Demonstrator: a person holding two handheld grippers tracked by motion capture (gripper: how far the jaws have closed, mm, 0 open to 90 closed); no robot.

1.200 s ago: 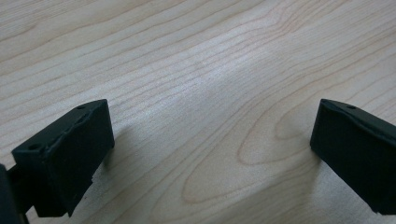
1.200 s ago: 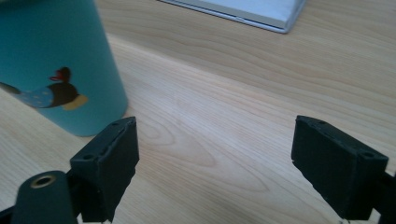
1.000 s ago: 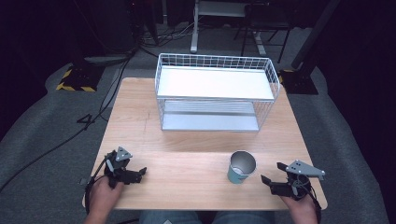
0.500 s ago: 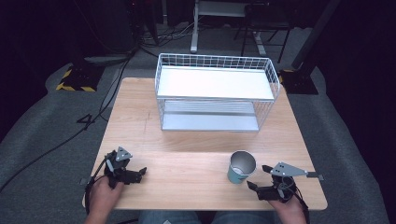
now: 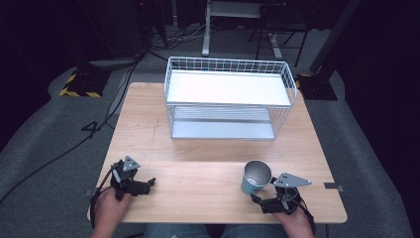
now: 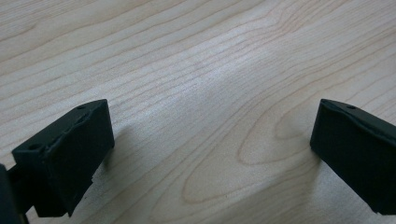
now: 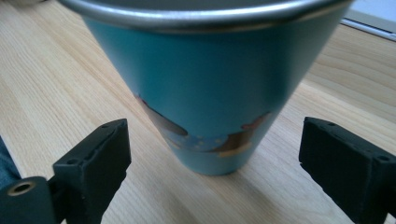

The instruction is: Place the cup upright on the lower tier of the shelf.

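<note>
A teal metal cup (image 5: 256, 177) stands upright on the wooden table (image 5: 208, 153), front right. In the right gripper view the cup (image 7: 210, 88) looms close, just beyond the wide-apart black jaws. My right gripper (image 5: 258, 200) sits open just in front of the cup, near the table's front edge, not touching it. At the front left, my left gripper (image 5: 148, 184) rests open low over bare wood. Its jaws in the left gripper view stand far apart with nothing between them (image 6: 212, 135).
A white wire rack (image 5: 228, 96) with two shelves stands at the back middle of the table. Bare wood lies between the rack and the grippers. Dark floor, cables and furniture legs surround the table.
My right gripper has moved left along the front edge, from the table's right corner to just in front of the cup. The left gripper has stayed put.
</note>
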